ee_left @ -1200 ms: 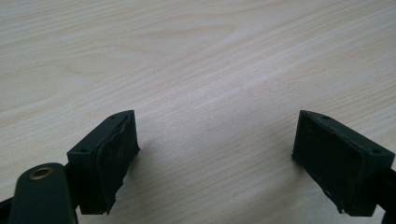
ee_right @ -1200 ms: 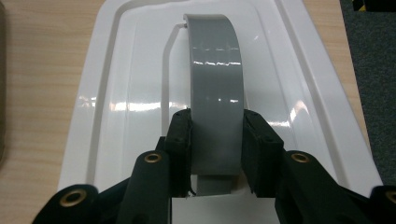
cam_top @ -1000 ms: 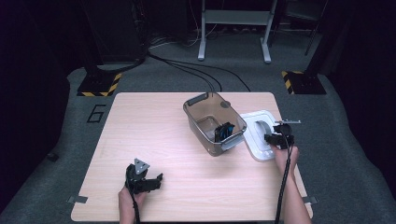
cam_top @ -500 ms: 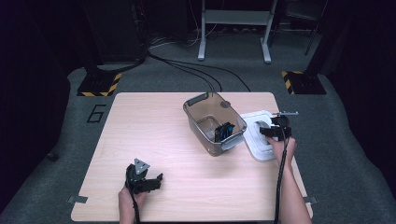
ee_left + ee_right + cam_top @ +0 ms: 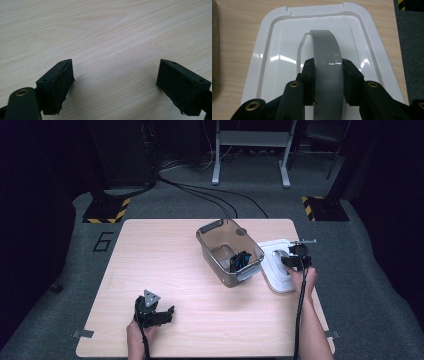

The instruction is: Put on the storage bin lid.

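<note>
At the near edge of the pale wooden bench [image 5: 165, 255], the person's left hand [image 5: 135, 336] holds the left gripper [image 5: 159, 315] low over bare wood, its grey three-cornered plate facing up. In the left gripper view its two black jaws stand wide apart and released, with nothing but wood grain between them.

Further in and to the right, the right forearm stretches forward along the bench's right side, and the right hand [image 5: 303, 279] carries the right gripper [image 5: 328, 75] down onto the flat white rectangular plastic lid [image 5: 372, 47]. The right gripper view shows its jaws clenched on either side of the curved grey handle strap [image 5: 325, 52] that arches up from the lid's middle. The lid lies flat on the bench near its right edge, just beside the box.

That one translucent grey plastic storage box [image 5: 215, 242] stands open near the middle of the bench, turned at an angle, with one small black and blue object [image 5: 239, 260] inside it; what that object is I cannot tell. So: two grippers, one lid, one box.

Beyond the bench lies grey carpet marked with a dark figure 6 [image 5: 102, 241], two yellow-and-black striped floor pads [image 5: 106, 211], black cables and a pale metal stand [image 5: 250, 150] against a dark room.
</note>
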A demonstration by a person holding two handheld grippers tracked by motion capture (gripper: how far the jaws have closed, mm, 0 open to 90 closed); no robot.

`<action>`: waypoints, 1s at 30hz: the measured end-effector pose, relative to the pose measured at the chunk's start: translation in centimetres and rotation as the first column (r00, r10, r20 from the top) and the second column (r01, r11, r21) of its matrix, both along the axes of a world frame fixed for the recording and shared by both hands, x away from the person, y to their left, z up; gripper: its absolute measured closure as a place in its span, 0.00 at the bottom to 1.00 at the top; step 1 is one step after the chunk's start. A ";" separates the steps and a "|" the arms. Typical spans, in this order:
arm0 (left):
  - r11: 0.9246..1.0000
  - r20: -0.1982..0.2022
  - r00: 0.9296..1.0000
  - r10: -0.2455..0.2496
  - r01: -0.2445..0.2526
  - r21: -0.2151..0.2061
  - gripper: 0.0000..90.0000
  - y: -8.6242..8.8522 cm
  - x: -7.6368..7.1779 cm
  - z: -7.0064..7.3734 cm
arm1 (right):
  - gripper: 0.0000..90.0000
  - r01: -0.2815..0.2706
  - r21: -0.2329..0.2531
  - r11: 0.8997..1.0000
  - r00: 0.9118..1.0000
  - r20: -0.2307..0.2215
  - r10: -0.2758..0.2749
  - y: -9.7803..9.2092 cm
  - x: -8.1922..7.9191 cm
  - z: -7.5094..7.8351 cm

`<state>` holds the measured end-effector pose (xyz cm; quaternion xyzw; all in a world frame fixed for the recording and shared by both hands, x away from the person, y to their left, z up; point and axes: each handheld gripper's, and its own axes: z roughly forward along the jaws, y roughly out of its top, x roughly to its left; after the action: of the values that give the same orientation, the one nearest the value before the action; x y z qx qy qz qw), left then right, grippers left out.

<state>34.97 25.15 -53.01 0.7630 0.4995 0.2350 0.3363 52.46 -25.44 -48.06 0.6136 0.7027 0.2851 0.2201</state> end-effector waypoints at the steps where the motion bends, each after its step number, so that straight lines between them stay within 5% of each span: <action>1: 1.000 0.005 1.000 0.002 -0.002 -0.001 0.15 0.0 0.0 0.0 | 0.74 -0.008 -0.002 1.000 1.000 -0.001 0.008 0.0 -0.1 0.2; 12: 1.000 0.000 1.000 0.000 0.000 -0.001 0.15 0.0 0.0 0.0 | 0.74 -0.044 -0.036 0.998 0.999 0.007 0.044 -0.2 -1.2 2.3; 30: 1.000 -0.001 1.000 0.001 -0.001 -0.002 0.15 0.0 0.0 0.0 | 0.74 -0.046 -0.022 0.999 0.998 0.044 0.047 -1.1 -2.4 6.8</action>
<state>34.99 25.16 -53.02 0.7626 0.5002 0.2344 0.3368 50.05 -26.51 -41.31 0.5882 0.7147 0.2963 0.2354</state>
